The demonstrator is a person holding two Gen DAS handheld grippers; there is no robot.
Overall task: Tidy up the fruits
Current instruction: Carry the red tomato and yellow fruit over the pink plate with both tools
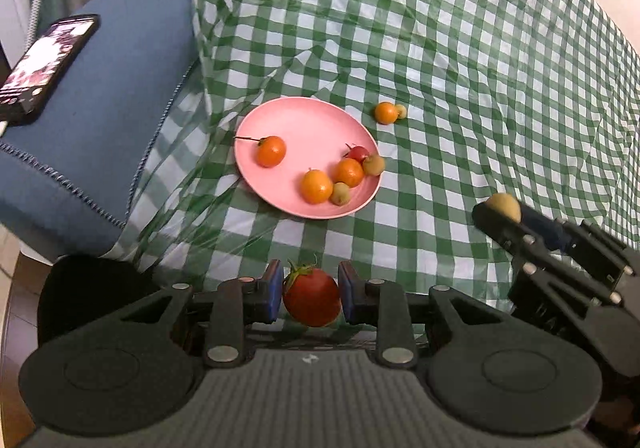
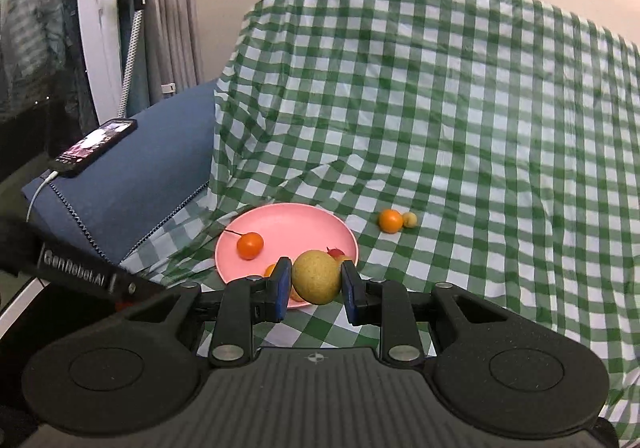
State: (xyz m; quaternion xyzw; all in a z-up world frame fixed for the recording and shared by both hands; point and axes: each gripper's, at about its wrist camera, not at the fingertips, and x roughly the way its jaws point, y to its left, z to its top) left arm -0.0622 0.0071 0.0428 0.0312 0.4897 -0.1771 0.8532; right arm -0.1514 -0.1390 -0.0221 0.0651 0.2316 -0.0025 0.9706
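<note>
Nearest, the left gripper [image 1: 311, 296] pinches a red tomato [image 1: 312, 298] and the right gripper [image 2: 316, 282] clamps a yellow-green fruit [image 2: 316, 277], both seemingly bound for the pink plate [image 1: 304, 127] already holding fruit. Beyond it, an orange fruit [image 1: 385, 113] and a small pale one [image 1: 401, 111] wait on the checked cloth [image 1: 460, 67].

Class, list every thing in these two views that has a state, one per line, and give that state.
left gripper: shut on a red tomato
right gripper: shut on a yellow-green fruit
pink plate: holds six small fruits
phone: screen lit, cable plugged in
orange fruit: on the cloth, off the plate
</note>
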